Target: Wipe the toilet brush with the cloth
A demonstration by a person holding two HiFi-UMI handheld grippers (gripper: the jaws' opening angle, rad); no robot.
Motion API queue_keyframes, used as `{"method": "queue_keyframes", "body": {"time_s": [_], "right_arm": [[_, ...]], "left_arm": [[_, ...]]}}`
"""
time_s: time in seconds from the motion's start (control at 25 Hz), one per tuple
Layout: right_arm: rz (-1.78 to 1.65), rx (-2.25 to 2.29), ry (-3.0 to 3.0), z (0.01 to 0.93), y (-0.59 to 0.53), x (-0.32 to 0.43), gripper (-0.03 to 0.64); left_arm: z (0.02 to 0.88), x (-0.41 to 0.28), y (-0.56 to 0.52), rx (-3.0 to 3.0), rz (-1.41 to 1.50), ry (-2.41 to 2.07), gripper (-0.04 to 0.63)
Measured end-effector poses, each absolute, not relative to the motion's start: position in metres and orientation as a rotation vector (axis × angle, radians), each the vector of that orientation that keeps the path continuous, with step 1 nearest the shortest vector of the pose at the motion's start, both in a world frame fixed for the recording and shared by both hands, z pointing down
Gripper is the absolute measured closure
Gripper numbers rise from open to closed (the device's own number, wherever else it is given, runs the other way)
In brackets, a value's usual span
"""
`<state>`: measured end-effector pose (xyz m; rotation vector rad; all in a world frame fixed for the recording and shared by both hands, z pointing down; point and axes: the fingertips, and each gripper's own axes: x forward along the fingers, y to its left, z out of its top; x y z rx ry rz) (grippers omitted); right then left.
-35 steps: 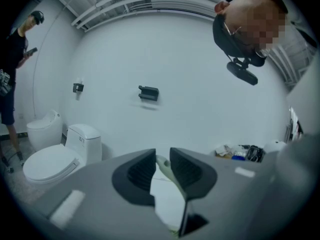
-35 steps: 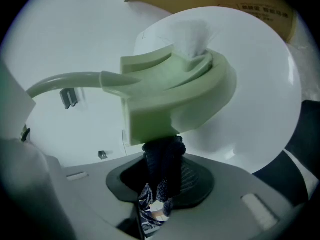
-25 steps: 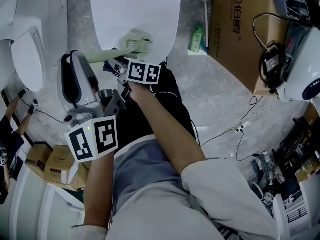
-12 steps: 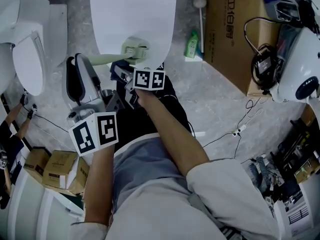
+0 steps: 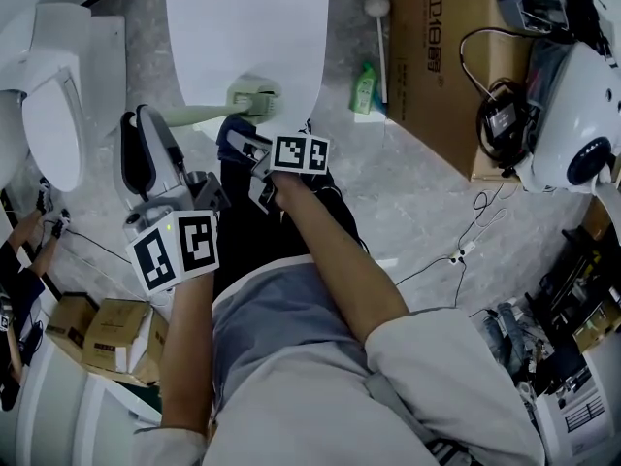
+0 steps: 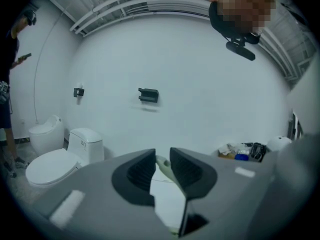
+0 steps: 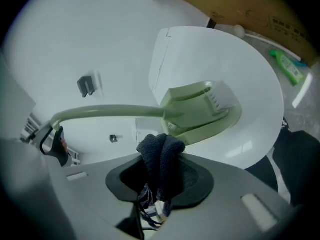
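With the left gripper (image 6: 161, 160) clamping the handle of the toilet brush (image 7: 200, 109), the right gripper (image 7: 160, 181), clamping the cloth (image 7: 161, 154), is drawing back off the brush head, likely ending one wipe stroke.

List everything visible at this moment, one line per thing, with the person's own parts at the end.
toilet brush: one, pale green, head over the closed toilet lid, handle in the left gripper
cloth: one, dark blue, bunched in the right gripper, just below the brush head
toilets: two, white, one top centre, another far left
cardboard box: one, brown, top right
bottle: one, green, on the floor beside the box
small cartons: at least two, brown, bottom left
cables: several, black and white, on the floor at right
left gripper: grey, shut on the brush handle
right gripper: grey, shut on the cloth
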<state>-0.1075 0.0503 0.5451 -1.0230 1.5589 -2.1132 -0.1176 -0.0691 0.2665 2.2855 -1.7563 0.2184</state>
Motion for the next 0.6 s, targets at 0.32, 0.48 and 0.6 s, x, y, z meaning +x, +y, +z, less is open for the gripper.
{"method": "queue_keyframes", "body": {"time_s": [0.32, 0.48, 0.6], "right_arm": [[-2.161, -0.949, 1.466, 0.549, 0.067, -0.086, 0.511], [-2.162, -0.957, 1.476, 0.551, 0.073, -0.077, 0.512], [-2.161, -0.976, 1.504, 0.552, 0.077, -0.071, 0.514]], "left_arm": [[0.267, -0.116, -0.068, 2.293, 0.217, -1.763, 0.595], [0.266, -0.117, -0.067, 2.294, 0.218, -1.767, 0.595], [0.266, -0.118, -0.066, 2.297, 0.221, -1.765, 0.595]]}}
